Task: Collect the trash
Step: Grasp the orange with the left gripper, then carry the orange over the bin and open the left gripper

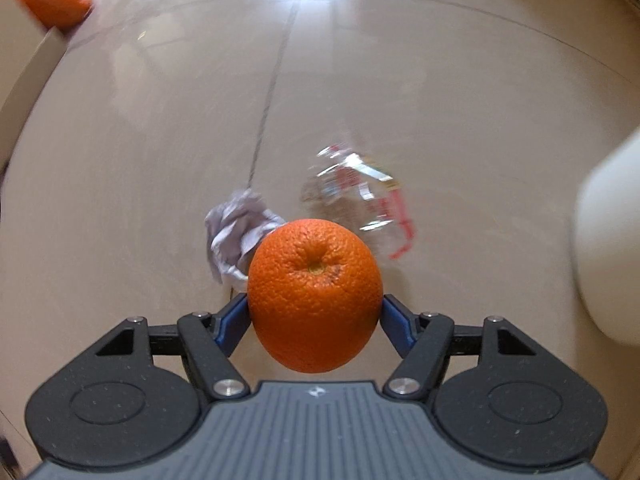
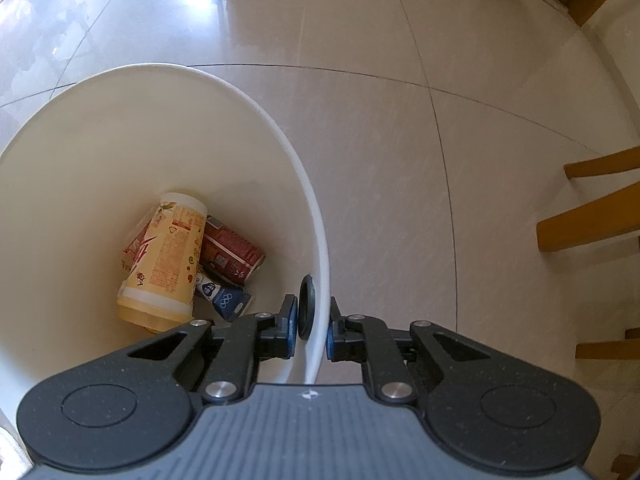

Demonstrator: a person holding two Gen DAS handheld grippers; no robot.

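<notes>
My left gripper (image 1: 314,312) is shut on an orange (image 1: 314,295), held above the tiled floor. Below and beyond it lie a crumpled white tissue (image 1: 236,236) and a clear plastic wrapper with red print (image 1: 356,196), both blurred. My right gripper (image 2: 313,328) is shut on the rim of a white trash bin (image 2: 256,108), one finger inside the wall and one outside. At the bin's bottom lie a yellow paper cup (image 2: 164,264), a red can (image 2: 232,252) and a blue-and-white carton (image 2: 228,298). The bin's edge (image 1: 608,248) shows at the right of the left wrist view.
Another orange object (image 1: 52,0) sits at the top left beside a beige box edge (image 1: 32,68). Wooden chair legs (image 2: 592,204) stand on the floor to the right of the bin. Glossy beige tiles (image 2: 400,160) spread around the bin.
</notes>
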